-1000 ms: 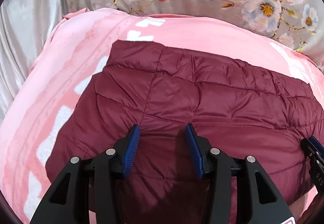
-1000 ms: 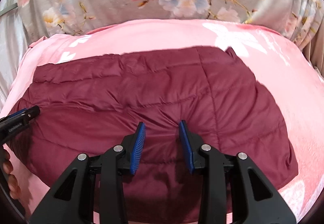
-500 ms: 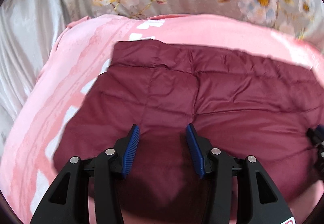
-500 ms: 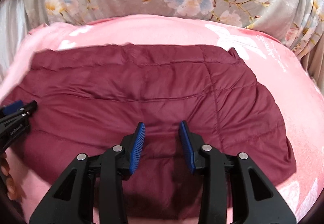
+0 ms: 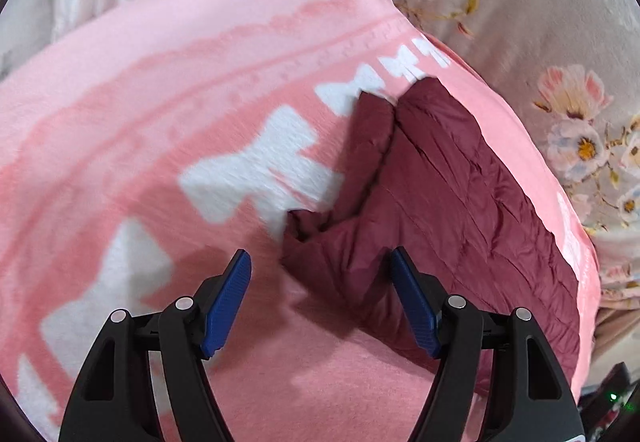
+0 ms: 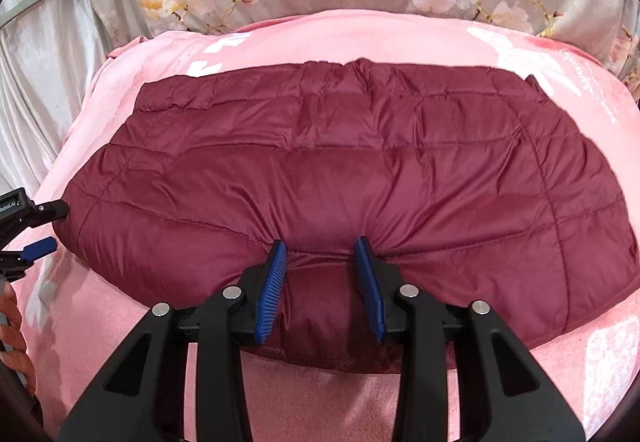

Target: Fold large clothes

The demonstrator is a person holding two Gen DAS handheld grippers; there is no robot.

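Right wrist view shows the whole folded maroon jacket [image 6: 340, 170] on the pink blanket [image 6: 360, 38]; the right gripper [image 6: 320, 254], jaws wide, presses its near edge. Left wrist view catches only the jacket's corner [image 5: 440, 202], blurred, before the wide-jawed left gripper [image 5: 320, 266].

A maroon quilted puffer jacket [image 6: 340, 170] lies folded into a broad, flat rectangle on the bed, its stitched panels lightly wrinkled, one corner at its left end bunched and turned up.

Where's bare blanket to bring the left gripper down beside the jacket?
Bare pink blanket lies left of the maroon jacket, under the open left gripper. The right gripper presses the jacket's near edge; only a narrow strip borders the floral fabric.
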